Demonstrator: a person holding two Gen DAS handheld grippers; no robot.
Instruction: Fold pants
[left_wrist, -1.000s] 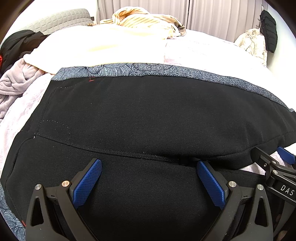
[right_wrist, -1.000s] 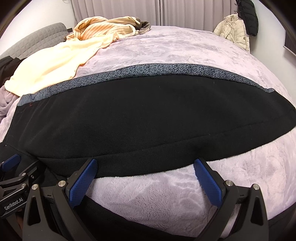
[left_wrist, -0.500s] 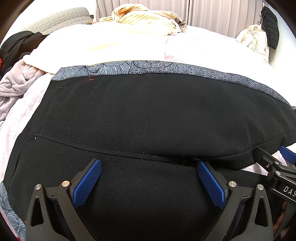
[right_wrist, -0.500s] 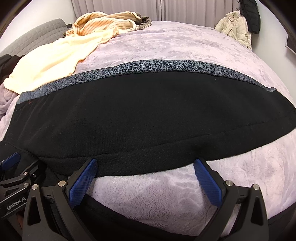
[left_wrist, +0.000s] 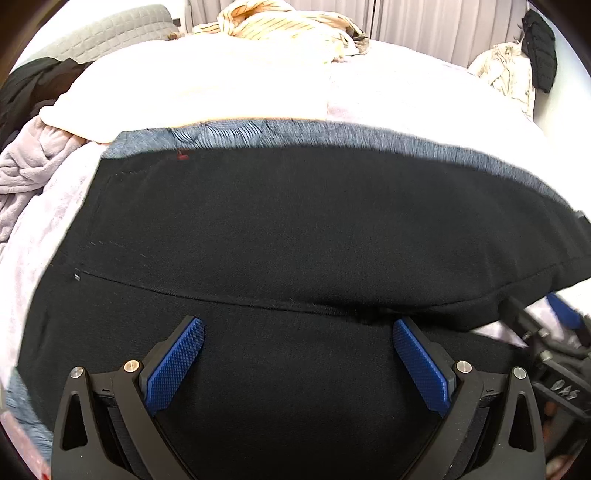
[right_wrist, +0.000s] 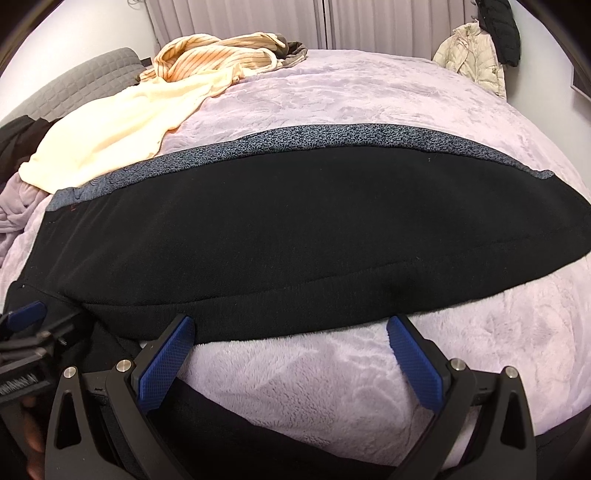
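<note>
- Left gripper (left_wrist: 297, 349): jaws spread wide, nothing clamped between them. It sits low over the black pants (left_wrist: 295, 229), with the blue pads (left_wrist: 177, 363) hovering above the fabric near the seam. Can't tell if they actually touch the cloth.
- Right gripper (right_wrist: 290, 347): jaws wide open too, holding nothing. It hangs over the bare strip of blanket (right_wrist: 369, 387) between the two pant legs, fingertips right at the near edge of the upper leg.
- Both grippers point forward across the bed, side by side; each one shows up at the edge of the other's view.
- The pants lie flat across the bed on the pale purple blanket, one leg stretched left to right, with a gray patterned cloth (right_wrist: 332, 138) peeking out along their far edge.
- Further back there's a cream garment (right_wrist: 122, 129) and a striped shirt (right_wrist: 214, 55) piled up, plus jackets (right_wrist: 476, 48) hanging at the right and curtains (right_wrist: 277, 18) behind.
- Nothing blocks either gripper.
</note>
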